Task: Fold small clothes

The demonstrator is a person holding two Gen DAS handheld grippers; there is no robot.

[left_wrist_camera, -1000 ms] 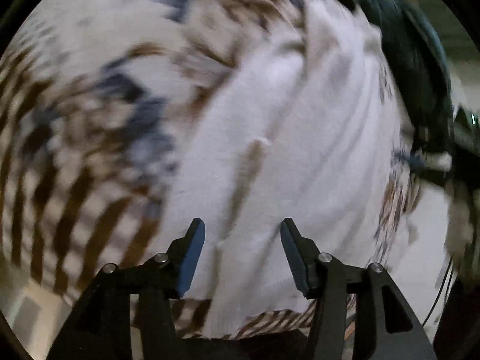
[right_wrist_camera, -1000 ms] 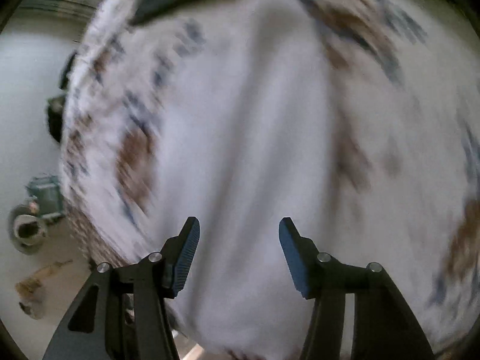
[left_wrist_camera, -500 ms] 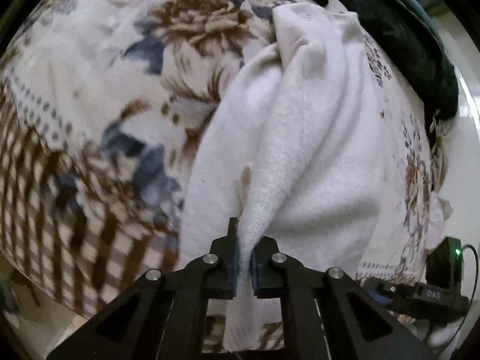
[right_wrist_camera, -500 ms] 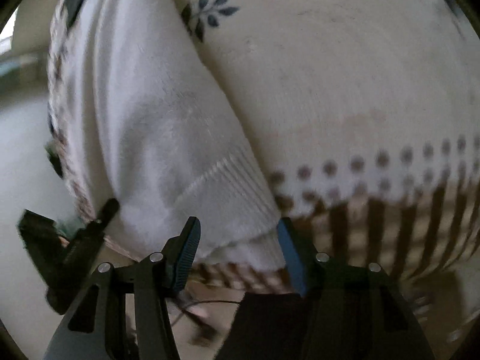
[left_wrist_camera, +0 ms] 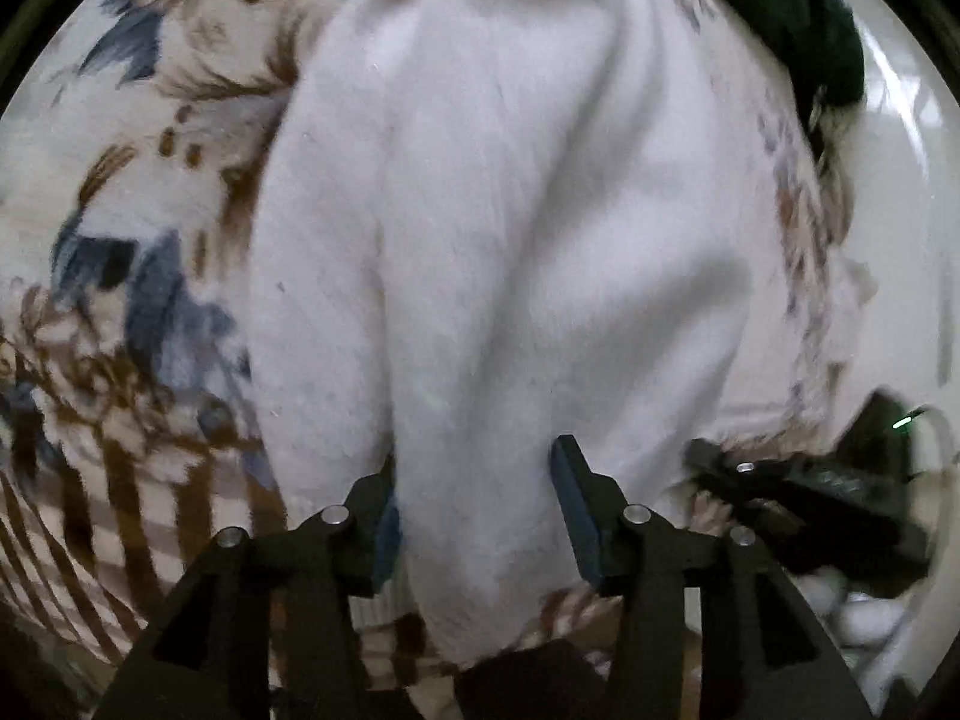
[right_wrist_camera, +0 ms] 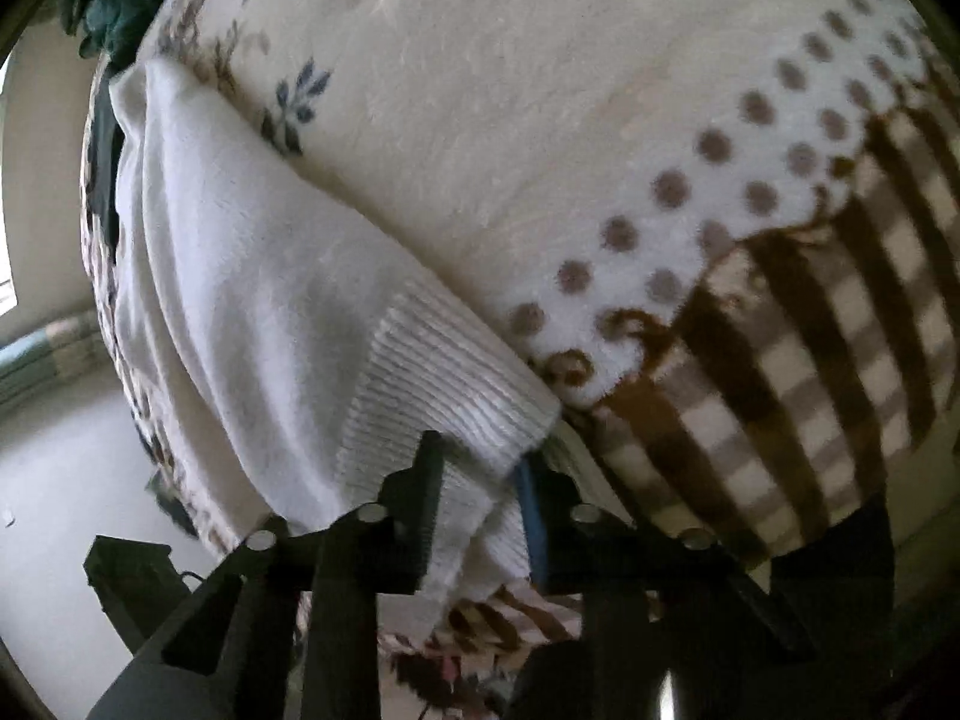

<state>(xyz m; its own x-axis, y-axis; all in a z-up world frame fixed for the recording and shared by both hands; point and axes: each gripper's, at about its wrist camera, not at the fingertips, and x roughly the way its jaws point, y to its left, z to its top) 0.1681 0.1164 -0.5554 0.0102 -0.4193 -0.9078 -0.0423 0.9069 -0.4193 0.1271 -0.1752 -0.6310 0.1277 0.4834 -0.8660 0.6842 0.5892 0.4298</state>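
The left tongs stood spread wide, a thick fold of the white sweater running up between the fingers with a gap at the right one, so nothing was pinched there. Over on the other side, the right tongs were clamped on the sweater's ribbed hem, the knit bunched and squeezed between the two fingers. The sweater lay stretched out in long soft folds on a fleece blanket printed with blue-and-brown flowers, brown dots and a brown plaid border. In the left view a dark green cloth sat heaped at the far right edge of the blanket, beyond the sweater. A black device with a small green light showed low at the right of that view, blurred. Pale floor lay to the left below the blanket's edge in the right view.
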